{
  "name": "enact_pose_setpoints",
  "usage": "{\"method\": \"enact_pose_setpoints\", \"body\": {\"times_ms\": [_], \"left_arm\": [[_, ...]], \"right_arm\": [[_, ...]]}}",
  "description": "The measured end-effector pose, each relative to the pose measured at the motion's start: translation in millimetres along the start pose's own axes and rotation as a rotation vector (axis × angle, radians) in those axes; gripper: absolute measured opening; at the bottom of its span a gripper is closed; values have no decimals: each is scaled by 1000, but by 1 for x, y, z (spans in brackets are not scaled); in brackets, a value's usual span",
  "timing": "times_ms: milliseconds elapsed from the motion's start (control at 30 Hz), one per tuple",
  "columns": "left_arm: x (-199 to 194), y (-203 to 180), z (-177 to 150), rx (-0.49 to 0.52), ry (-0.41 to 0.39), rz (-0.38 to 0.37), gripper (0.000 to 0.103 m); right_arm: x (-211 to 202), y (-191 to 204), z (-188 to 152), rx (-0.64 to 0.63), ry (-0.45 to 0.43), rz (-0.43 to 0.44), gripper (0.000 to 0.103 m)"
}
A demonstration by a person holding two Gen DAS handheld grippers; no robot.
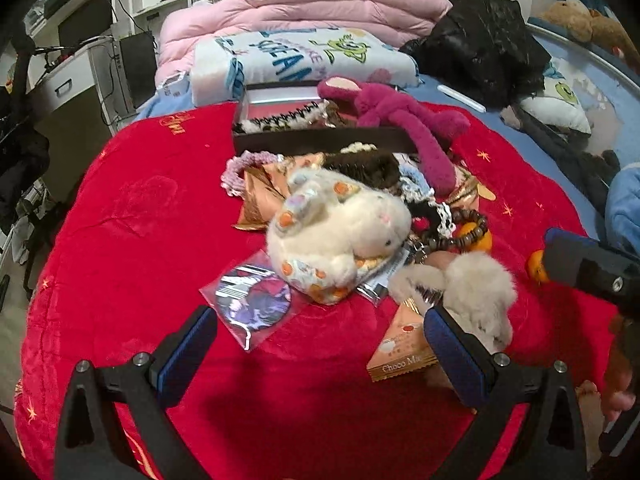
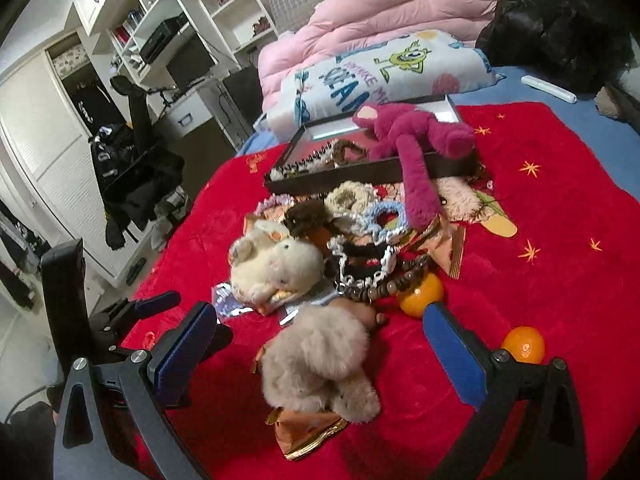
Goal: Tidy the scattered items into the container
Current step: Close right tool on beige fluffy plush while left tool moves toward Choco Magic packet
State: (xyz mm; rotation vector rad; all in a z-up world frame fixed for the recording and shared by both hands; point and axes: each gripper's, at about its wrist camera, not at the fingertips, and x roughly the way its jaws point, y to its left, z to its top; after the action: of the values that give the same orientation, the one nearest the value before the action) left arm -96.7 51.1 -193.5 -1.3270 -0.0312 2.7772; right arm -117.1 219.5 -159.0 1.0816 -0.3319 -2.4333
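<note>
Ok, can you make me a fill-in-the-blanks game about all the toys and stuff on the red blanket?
1. The magenta plush bear hangs over the edge of the dark ____.
2. The two round fruits near the beads are colored ____.
3. The left gripper and the right gripper are both ____, holding nothing.
4. The folded quilt behind the pile is colored ____.

Missing words: box; orange; open; pink

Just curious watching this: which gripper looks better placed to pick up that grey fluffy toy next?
Probably the right gripper: the grey toy lies centred between its open fingers. For the left gripper the toy sits off past one finger.
</note>
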Motion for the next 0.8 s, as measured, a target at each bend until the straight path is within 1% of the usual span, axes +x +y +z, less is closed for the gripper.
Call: {"method": "enact_pose_setpoints", "body": {"times_ms": [200, 300, 367, 500, 633, 800], "left_arm": [[6, -7, -1, 17, 25, -15, 103], [9, -15, -3, 57, 29, 7, 103], [10, -16, -4, 65, 28, 10, 103], [11, -16, -4, 61, 29, 13, 103], [15, -13, -6, 31, 48, -11, 103], [18, -12, -6, 28, 60, 3, 103]], "right_arm": [[16, -1, -7, 17, 72, -4, 103], [23, 2, -10, 2, 97, -15, 103], [28, 2, -12, -1, 117, -20, 103], [34, 3, -15, 3, 143, -21, 103], [40, 2, -17, 19, 168, -21, 103], [48, 1, -21, 21, 193, -26, 103]]}}
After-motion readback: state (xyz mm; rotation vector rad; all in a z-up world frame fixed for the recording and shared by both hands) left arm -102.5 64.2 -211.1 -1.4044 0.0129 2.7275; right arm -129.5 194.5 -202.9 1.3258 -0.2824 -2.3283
